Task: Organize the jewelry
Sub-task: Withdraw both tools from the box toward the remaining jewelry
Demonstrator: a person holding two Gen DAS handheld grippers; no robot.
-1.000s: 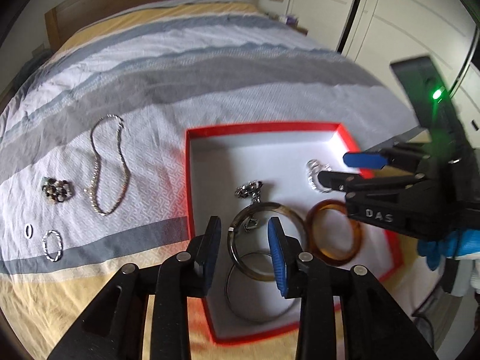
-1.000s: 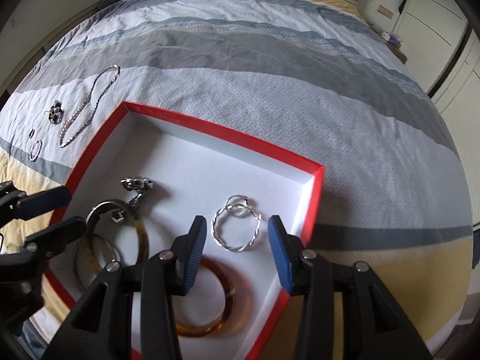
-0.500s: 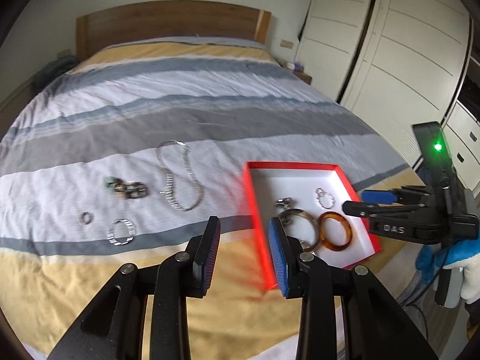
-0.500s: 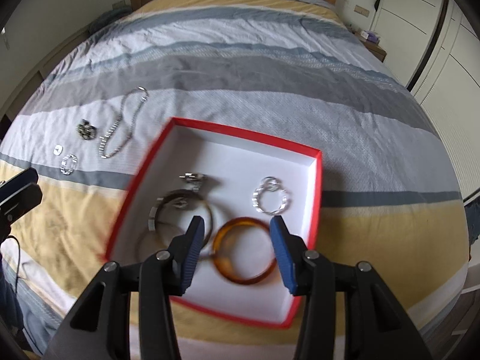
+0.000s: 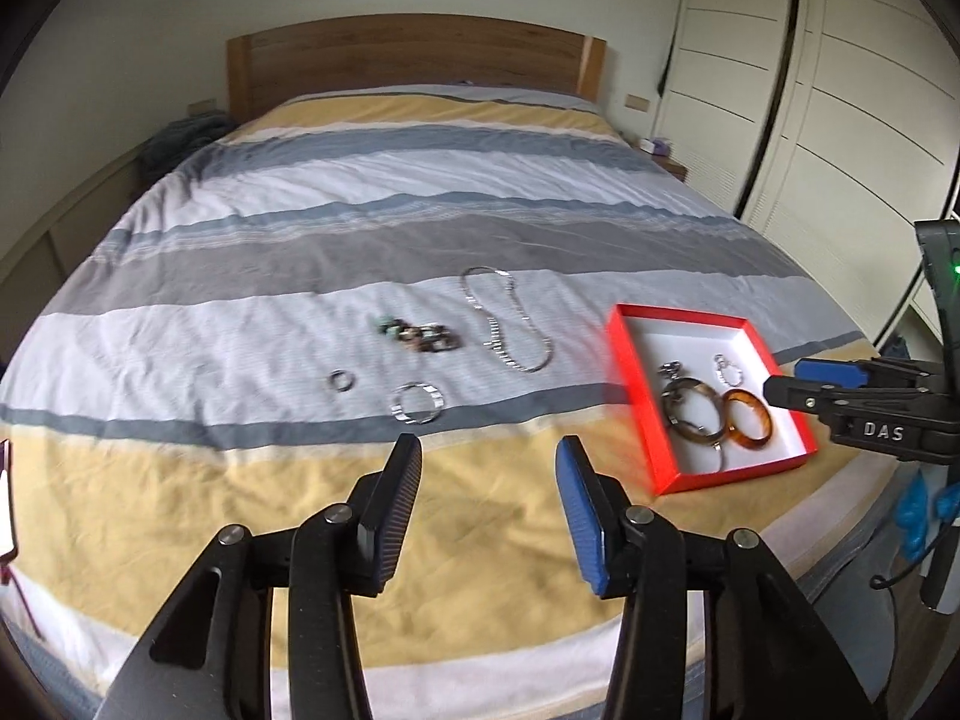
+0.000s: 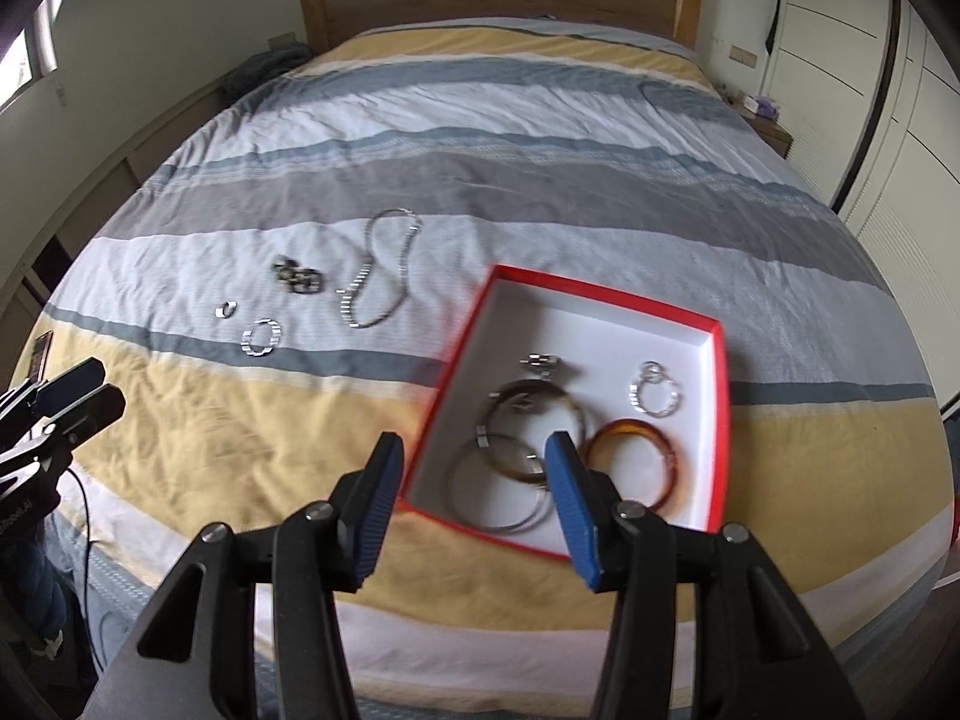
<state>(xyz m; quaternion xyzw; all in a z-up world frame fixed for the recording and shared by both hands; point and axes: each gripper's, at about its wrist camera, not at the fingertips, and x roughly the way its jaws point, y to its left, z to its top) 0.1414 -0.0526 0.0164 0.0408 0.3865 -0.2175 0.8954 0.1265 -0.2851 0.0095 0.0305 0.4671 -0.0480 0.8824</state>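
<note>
Left wrist view: the left claw (image 5: 487, 510) gapes wide, empty, above the bed (image 5: 300, 516). A chain (image 5: 507, 324), beads (image 5: 420, 336) and two rings lie at 12 o'clock; the red box (image 5: 636, 396) with bangles sits at 2 o'clock.

Right wrist view: the right claw (image 6: 471, 504) is wide open, holding nothing, over the box (image 6: 717, 420); the amber bangle (image 6: 633, 468) lies at 1 o'clock
</note>
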